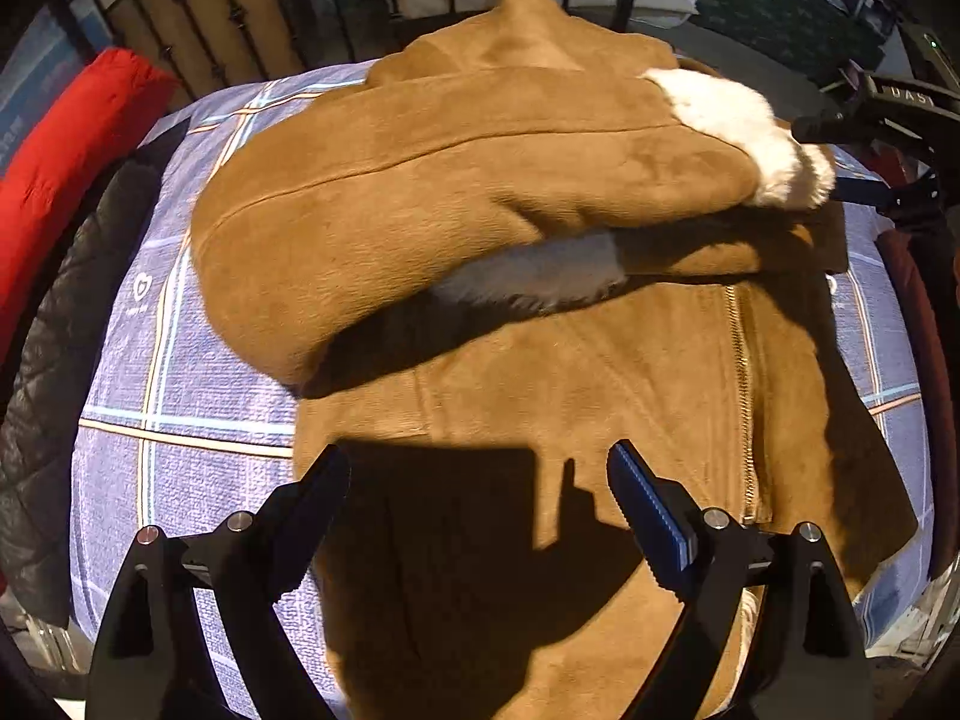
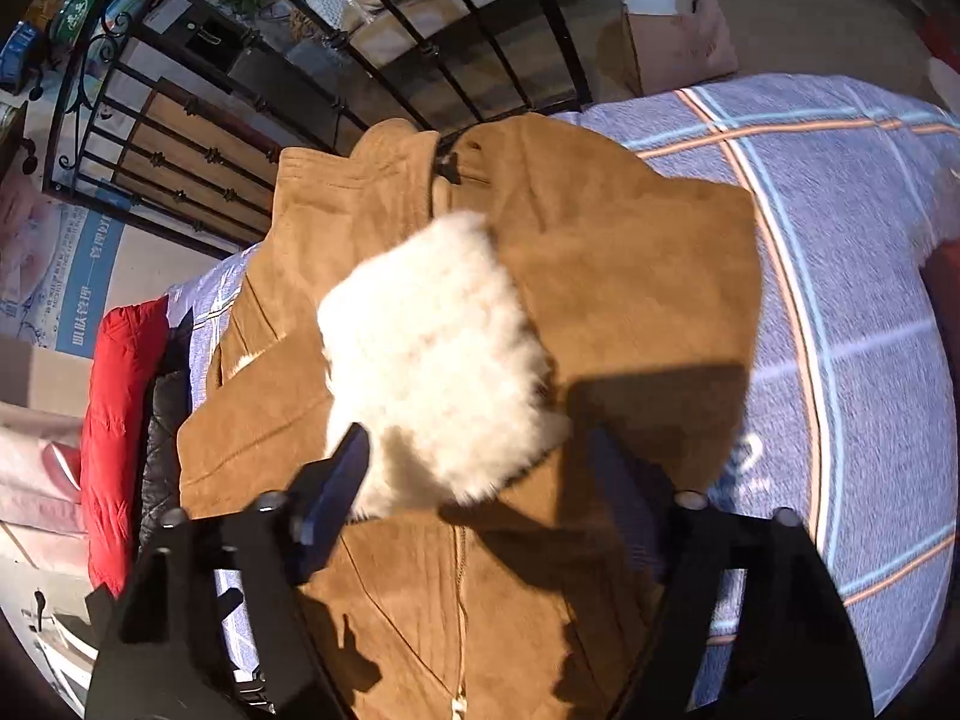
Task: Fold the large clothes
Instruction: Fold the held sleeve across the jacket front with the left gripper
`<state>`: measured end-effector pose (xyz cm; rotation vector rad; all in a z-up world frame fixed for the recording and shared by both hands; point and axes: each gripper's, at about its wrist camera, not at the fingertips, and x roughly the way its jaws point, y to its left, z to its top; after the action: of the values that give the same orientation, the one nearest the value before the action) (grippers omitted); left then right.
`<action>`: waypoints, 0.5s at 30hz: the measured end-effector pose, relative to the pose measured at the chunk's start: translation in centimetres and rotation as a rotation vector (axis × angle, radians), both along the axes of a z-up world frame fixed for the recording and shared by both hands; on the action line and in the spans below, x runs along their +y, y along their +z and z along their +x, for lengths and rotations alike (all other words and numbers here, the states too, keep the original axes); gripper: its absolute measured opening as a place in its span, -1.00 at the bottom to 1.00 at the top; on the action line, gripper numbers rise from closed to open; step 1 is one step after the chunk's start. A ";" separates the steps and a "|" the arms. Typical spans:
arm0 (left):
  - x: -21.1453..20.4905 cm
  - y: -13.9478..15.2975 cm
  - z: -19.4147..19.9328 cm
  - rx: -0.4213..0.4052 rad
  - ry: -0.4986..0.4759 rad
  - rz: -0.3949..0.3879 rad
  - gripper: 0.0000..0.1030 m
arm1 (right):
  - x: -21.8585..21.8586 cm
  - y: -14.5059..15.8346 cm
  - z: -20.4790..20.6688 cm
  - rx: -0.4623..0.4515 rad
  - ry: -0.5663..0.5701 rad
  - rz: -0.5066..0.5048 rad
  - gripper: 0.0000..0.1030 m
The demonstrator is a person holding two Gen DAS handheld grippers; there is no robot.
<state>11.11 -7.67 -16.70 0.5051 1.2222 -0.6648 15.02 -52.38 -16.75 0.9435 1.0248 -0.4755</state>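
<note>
Tan suede jacket with zip front (image 1: 540, 396) lies on the bed with blue plaid cover (image 1: 198, 396), one sleeve folded across the chest, white fur cuff (image 2: 432, 354) at centre. Left tool (image 1: 480, 516) is wide open, empty, above the hem at 6 o'clock. Right tool (image 2: 480, 474) is half open around the cuff; can't tell if pads touch. Risk: stiff bulky sleeve springs back, or a snagged cuff drags the fold loose
</note>
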 end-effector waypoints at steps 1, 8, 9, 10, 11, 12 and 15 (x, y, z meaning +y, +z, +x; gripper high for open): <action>0.5 0.0 0.6 -0.007 0.022 0.001 0.66 | 0.0 -0.3 0.4 0.012 0.009 0.004 0.05; 1.3 1.0 6.0 -0.061 0.177 -0.019 0.66 | 0.6 1.4 -0.7 -0.010 0.044 -0.067 -0.74; 1.2 1.0 6.6 -0.047 0.182 -0.023 0.66 | 0.9 1.7 -1.2 -0.010 0.046 -0.092 -0.80; 1.1 1.0 6.9 -0.041 0.180 -0.022 0.66 | 1.2 1.9 -2.0 -0.007 0.045 -0.117 -0.85; 0.8 1.0 7.0 -0.048 0.174 -0.018 0.66 | 1.5 2.2 -2.7 -0.004 0.037 -0.141 -0.92; 0.4 1.1 6.9 -0.060 0.160 -0.013 0.66 | 1.7 2.3 -3.4 0.010 0.020 -0.162 -0.99; -0.2 1.3 6.5 -0.070 0.120 -0.013 0.66 | 1.1 1.6 -6.2 0.064 -0.074 -0.175 -0.99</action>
<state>17.62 -7.87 -15.43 0.4371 1.1720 -0.5485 8.79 -51.28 -15.16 0.8158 0.9909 -0.6502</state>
